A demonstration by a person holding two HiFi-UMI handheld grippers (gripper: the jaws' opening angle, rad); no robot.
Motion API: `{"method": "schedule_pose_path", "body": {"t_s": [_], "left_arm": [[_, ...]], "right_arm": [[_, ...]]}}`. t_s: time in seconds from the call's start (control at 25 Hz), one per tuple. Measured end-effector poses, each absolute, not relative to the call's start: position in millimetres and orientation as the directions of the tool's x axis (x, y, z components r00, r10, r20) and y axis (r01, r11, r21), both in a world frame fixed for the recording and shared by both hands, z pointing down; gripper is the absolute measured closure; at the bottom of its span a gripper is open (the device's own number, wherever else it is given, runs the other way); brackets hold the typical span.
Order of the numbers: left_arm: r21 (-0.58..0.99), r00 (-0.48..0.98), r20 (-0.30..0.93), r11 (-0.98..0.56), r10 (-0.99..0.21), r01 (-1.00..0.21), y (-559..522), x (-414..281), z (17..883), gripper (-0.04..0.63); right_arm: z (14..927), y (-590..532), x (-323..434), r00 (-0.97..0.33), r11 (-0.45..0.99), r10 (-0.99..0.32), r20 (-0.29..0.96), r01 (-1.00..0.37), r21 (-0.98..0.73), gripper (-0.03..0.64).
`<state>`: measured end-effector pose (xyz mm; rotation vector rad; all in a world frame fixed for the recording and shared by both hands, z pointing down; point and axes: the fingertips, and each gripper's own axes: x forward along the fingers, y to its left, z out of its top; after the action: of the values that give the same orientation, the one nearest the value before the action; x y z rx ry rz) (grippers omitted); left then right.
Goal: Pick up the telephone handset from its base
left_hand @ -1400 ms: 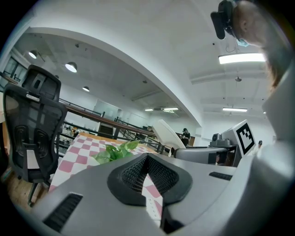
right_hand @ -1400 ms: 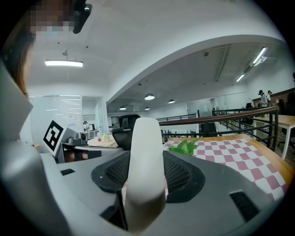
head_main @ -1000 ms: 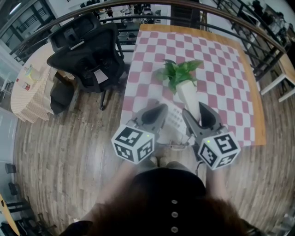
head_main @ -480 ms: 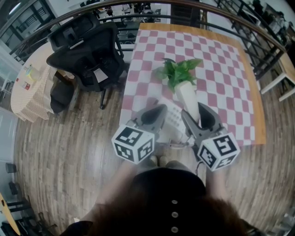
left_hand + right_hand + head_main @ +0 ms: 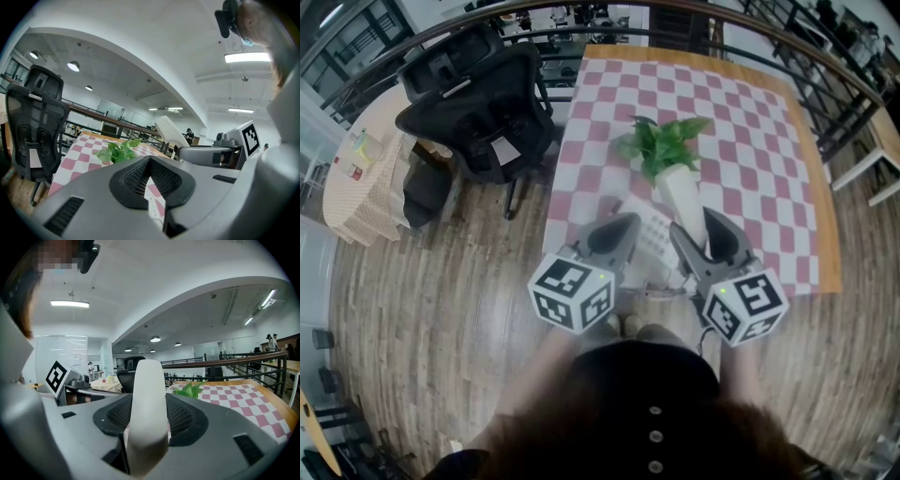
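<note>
The white telephone handset (image 5: 684, 204) stands tilted upward off its base, with my right gripper (image 5: 705, 236) shut on its lower end. In the right gripper view the handset (image 5: 148, 394) rises between the jaws of the right gripper (image 5: 146, 430). The white phone base (image 5: 650, 242) with its keys lies on the checked table near the front edge. My left gripper (image 5: 615, 234) hovers over the base's left side, jaws together and holding nothing. In the left gripper view a strip of the keypad (image 5: 153, 206) shows below the left gripper (image 5: 151, 185), and the raised handset (image 5: 169, 132) is at the right.
A green potted plant (image 5: 661, 145) stands just behind the handset on the pink-and-white checked table (image 5: 750, 122). A black office chair (image 5: 478, 103) is left of the table. A railing runs behind. The person's dark clothing fills the bottom of the head view.
</note>
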<state>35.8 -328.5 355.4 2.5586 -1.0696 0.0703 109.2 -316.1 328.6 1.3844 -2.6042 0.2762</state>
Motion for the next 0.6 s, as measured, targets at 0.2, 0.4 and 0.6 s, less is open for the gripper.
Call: {"method": "schedule_pose_path", "body": {"t_s": [0.2, 0.4, 0.6], "left_arm": [[0.317, 0.715, 0.193, -0.647, -0.672, -0.693, -324.4, 38.1, 359.9, 0.589], [0.319, 0.721, 0.196, -0.653, -0.664, -0.687, -323.5, 41.0, 359.9, 0.589], [0.321, 0.721, 0.201, -0.651, -0.663, -0.688, -322.9, 41.6, 361.6, 0.589]], "right_arm": [[331.9, -313.7, 106.8, -0.561, 0.563, -0.788, 0.253, -0.824, -0.074, 0.396], [331.2, -313.8, 106.9, -0.563, 0.566, -0.787, 0.253, -0.822, -0.069, 0.396], [333.4, -312.0, 106.7, -0.566, 0.569, -0.783, 0.260, -0.819, -0.068, 0.396]]}}
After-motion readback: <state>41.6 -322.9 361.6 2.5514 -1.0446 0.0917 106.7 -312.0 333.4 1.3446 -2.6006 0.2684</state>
